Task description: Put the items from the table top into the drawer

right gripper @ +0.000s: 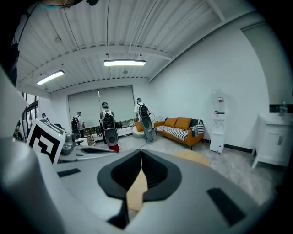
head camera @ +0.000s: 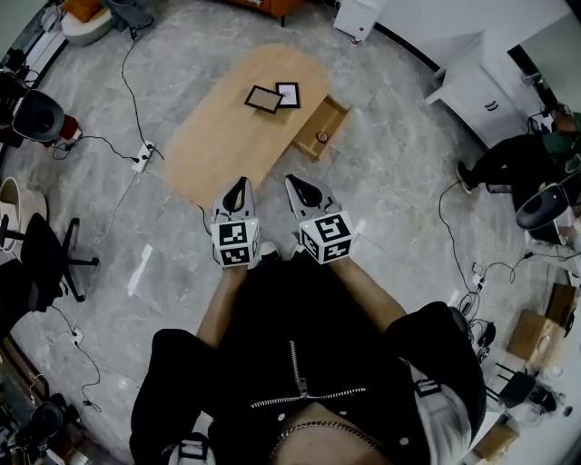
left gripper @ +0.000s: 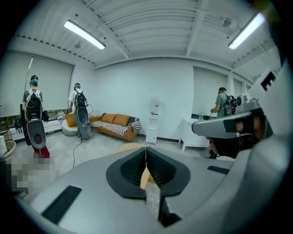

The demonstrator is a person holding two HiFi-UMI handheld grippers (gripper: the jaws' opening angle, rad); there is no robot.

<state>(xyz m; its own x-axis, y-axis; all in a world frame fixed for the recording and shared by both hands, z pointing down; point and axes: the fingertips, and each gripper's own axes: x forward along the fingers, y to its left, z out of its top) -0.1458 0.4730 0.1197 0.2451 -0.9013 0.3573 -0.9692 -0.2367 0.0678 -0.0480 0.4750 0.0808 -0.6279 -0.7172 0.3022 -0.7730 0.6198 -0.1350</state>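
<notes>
A: Left gripper (left gripper: 146, 153), right gripper (right gripper: 141, 155): jaws pressed together on both, nothing between. They sit side by side, short of the table's near end.
B: Beyond them?
A: Wooden table (head camera: 218, 136). Two flat items at its far end, dark frame (head camera: 264, 99) touching white-bordered card (head camera: 288, 93). Drawer (head camera: 330, 116) stands open just beside them, with a small round thing (head camera: 322, 137) inside, too small to name.

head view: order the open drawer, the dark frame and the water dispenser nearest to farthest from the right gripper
1. Open drawer, pulled out at the table's right side.
2. Dark frame, on the table.
3. Water dispenser, by the far wall.
</notes>
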